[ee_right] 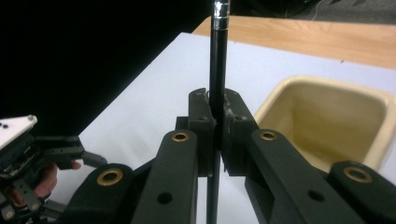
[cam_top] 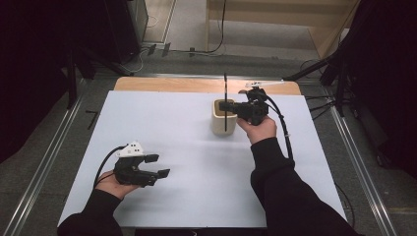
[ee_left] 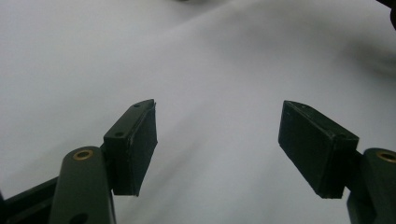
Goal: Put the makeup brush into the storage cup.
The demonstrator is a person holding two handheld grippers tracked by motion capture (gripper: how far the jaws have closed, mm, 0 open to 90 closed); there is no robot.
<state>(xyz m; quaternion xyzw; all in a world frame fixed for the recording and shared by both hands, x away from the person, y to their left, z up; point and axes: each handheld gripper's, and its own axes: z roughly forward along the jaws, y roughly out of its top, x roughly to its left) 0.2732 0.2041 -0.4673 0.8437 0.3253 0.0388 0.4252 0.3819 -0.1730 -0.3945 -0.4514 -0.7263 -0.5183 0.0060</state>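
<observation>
Two grippers are seen over a white sheet (cam_top: 162, 123) spread on the table, and the cream cup (cam_top: 222, 118) serves as the landmark for all places. The right gripper (cam_top: 227, 105) is held just beside the cup, on its right as the high view shows it, with its tips reaching over the cup's mouth. Its jaws are closed tight on a thin black rod (cam_top: 225, 101), which is clamped upright between the pads. In the right gripper view the rod (ee_right: 218, 60) is seen rising straight out of the closed right gripper (ee_right: 217, 126), a metal band near its top, while its lower part runs down below the pads. In that view the cup (ee_right: 327, 121) lies just to the right of the jaws, its yellowish inside bare as far as it can be seen. In the high view the lower end of the rod is seen in front of the cup's wall; whether it touches the cup cannot be told.

The left gripper (cam_top: 158, 165) is held well apart from the cup, nearer the person and to the left. Its jaws are spread wide and nothing is held between them; in the left gripper view only white sheet (ee_left: 210, 70) is seen past the left gripper (ee_left: 217, 140).
</observation>
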